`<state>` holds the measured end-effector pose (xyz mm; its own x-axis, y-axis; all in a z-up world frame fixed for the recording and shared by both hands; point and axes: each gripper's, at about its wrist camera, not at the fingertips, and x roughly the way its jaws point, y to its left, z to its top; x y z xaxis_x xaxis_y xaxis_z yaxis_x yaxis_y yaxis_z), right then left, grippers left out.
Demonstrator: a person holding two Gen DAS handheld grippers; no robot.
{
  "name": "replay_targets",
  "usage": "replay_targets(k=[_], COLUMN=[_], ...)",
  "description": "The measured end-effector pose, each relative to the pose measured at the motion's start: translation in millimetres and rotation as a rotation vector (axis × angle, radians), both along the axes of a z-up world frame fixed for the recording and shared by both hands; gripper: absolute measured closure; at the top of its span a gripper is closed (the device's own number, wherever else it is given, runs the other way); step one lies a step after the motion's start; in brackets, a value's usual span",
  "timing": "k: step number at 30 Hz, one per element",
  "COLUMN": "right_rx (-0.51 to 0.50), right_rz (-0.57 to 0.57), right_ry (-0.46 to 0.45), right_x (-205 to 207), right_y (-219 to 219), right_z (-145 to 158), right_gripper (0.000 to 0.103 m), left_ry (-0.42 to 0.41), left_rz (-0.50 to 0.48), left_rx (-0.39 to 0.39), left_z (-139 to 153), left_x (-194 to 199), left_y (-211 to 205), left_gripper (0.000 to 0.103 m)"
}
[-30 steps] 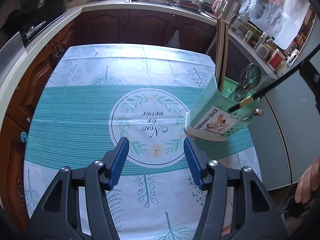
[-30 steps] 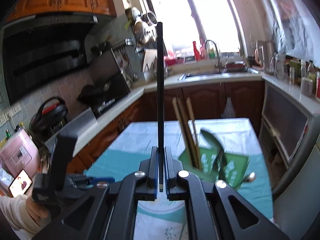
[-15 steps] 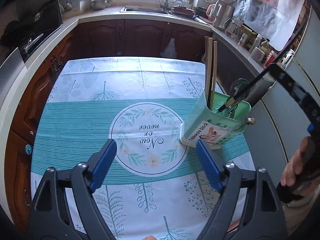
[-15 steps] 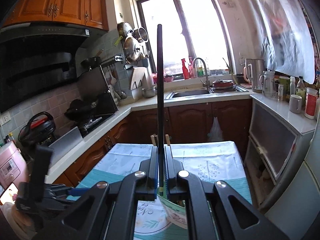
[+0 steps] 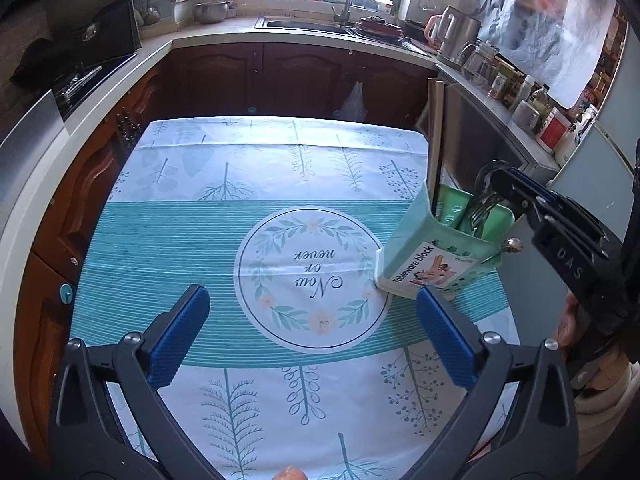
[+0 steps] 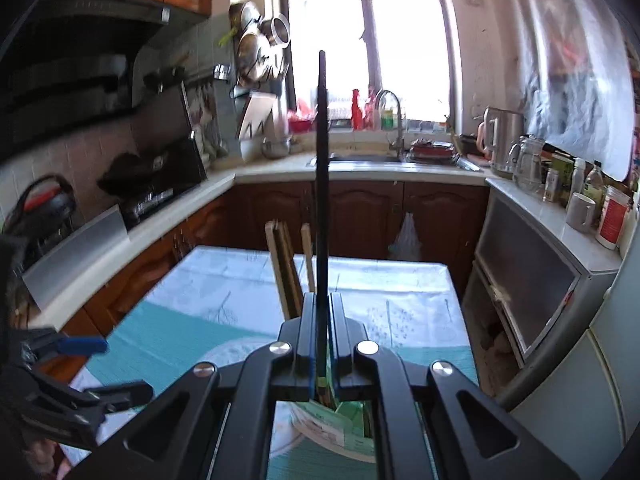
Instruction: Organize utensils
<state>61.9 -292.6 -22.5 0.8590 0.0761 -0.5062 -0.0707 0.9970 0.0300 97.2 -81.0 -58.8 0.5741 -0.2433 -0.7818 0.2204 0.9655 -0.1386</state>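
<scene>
A mint-green utensil holder [image 5: 440, 248] labelled "Tableware block" stands at the table's right edge, with wooden chopsticks [image 5: 434, 140] and metal utensils in it. My left gripper [image 5: 312, 336] is open and empty above the near side of the table, left of the holder. My right gripper [image 6: 321, 344] is shut on a black chopstick [image 6: 321, 184] that stands upright, its lower end over the holder [image 6: 332, 424]. The right gripper also shows in the left wrist view [image 5: 516, 188], just above the holder's far right side.
The table [image 5: 180, 240] has a teal and white leaf-print cloth. Kitchen counters, a sink [image 5: 304, 24] and dark wood cabinets wrap around it. A grey cabinet [image 5: 488, 140] stands close to the table's right edge. Jars and a kettle [image 5: 456, 32] sit on the right counter.
My right gripper has moved down over the holder and turned the black chopstick from slanted to upright. My left gripper's jaws have opened wider and it has pulled back.
</scene>
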Motion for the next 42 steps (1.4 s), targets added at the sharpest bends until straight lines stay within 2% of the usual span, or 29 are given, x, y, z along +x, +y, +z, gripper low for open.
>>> replay_targets(k=[3,5,15,21,28,30,35,40,42], right_rx=[-0.029,-0.03,0.021,0.037,0.069,0.077,0.086,0.064,0.079], right_rz=[-0.012,-0.008,-0.015,-0.003,0.008,0.003,-0.031,-0.049,-0.058], right_ry=[0.047,0.054,0.05,0.069,0.103,0.106,0.085,0.061,0.058], right_x=[6.0,5.2,-12.6,-32.3,-58.5,-67.0,-88.2,-105.9,-111.4], right_y=[4.9,7.1,10.2,18.7,32.1,34.4,36.8,42.2,42.4], right_z=[-8.8,-11.6,-9.2,-13.7,-15.5,-12.6,0.6,18.2,23.2], right_gripper=[0.091,0.077,0.075,0.075,0.068,0.065,0.047,0.04,0.037], left_ry=[0.007,0.009,-0.011,-0.067,-0.15,-0.18,-0.216,-0.177,-0.212], left_rz=[0.004,0.008,0.055,0.091,0.101,0.109,0.115,0.107,0.108], left_rx=[-0.003,-0.002,0.038,0.074,0.147,0.159,0.157,0.106,0.146], left_z=[-0.9,-1.2,3.8,15.8,31.6,38.9,57.9,69.1,71.5], left_x=[-1.4,-3.5,-20.6,-38.8,-66.2,-72.6,-86.9,-98.6,-109.2], left_y=[3.2,5.1,15.4,20.4,13.3,12.9,11.6,9.9,5.0], left_gripper=[0.001,0.001,0.001,0.001,0.001,0.001,0.001,0.001,0.001])
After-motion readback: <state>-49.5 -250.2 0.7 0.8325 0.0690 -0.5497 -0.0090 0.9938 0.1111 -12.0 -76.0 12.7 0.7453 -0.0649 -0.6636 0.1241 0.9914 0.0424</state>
